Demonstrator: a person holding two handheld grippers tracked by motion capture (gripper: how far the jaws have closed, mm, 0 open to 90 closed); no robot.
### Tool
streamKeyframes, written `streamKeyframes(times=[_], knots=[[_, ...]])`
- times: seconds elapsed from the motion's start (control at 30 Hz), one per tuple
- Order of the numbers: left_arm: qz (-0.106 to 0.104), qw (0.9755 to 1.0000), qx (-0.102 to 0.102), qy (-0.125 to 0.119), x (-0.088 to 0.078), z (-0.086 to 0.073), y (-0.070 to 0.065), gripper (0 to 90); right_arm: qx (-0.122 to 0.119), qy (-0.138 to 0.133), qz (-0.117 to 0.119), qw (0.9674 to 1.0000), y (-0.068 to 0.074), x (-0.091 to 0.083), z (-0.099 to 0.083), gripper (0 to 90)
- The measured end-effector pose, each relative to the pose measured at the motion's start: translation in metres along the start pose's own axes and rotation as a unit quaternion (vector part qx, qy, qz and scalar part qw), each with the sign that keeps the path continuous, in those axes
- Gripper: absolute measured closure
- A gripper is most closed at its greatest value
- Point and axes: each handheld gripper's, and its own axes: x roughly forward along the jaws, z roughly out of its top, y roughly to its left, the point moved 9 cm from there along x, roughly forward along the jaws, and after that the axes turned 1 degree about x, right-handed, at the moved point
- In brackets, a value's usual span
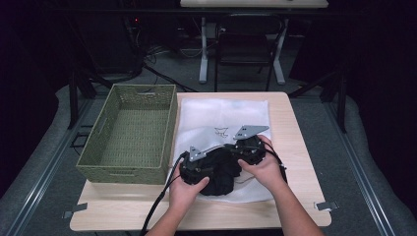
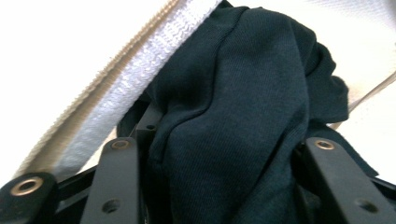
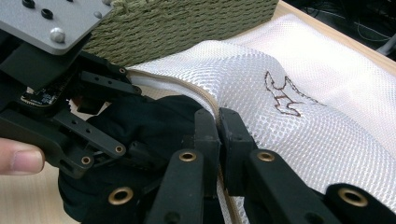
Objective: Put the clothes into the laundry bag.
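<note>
Evidently, the right gripper (image 3: 218,140) pinched the white mesh laundry bag's (image 3: 299,116) rim to hold it open; the left gripper (image 2: 219,186), jaws half-open, loosely straddled the dark knit garment (image 2: 243,107).

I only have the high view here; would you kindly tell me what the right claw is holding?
Observer: The right claw is shut on the seamed edge of the white mesh bag.
Operator: Thank you. And what about the other one?
Observer: A dark garment sits bunched between the jaws of the left claw, just beneath the bag's edge band.
</note>
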Motion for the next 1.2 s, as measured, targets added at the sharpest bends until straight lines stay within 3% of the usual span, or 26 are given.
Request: streamKeyframes(times=[0.17,0.43,0.57,0.83,1.2], knots=[[0.001,0.9999,-0.005,0.010,0.000,-0.002,0.001,49.3,0.000,0.000,-0.001,1.0000,0.000,0.000,0.000,86.9],[-0.024,0.9993,-0.027,0.012,-0.007,0.000,-0.003,44.6,-0.002,0.001,0.000,1.0000,0.001,0.001,-0.001,87.1],[-0.029,0.9992,-0.021,0.018,-0.015,-0.001,-0.005,42.1,-0.001,0.001,0.000,1.0000,0.001,0.000,-0.001,87.1],[-0.042,0.9989,-0.017,0.004,-0.035,-0.001,-0.010,39.8,-0.001,0.001,0.000,1.0000,0.000,0.000,-0.001,87.1],[-0.031,0.9995,-0.002,0.008,-0.049,-0.016,-0.011,37.5,-0.001,0.000,0.000,1.0000,0.001,-0.001,0.000,87.1]])
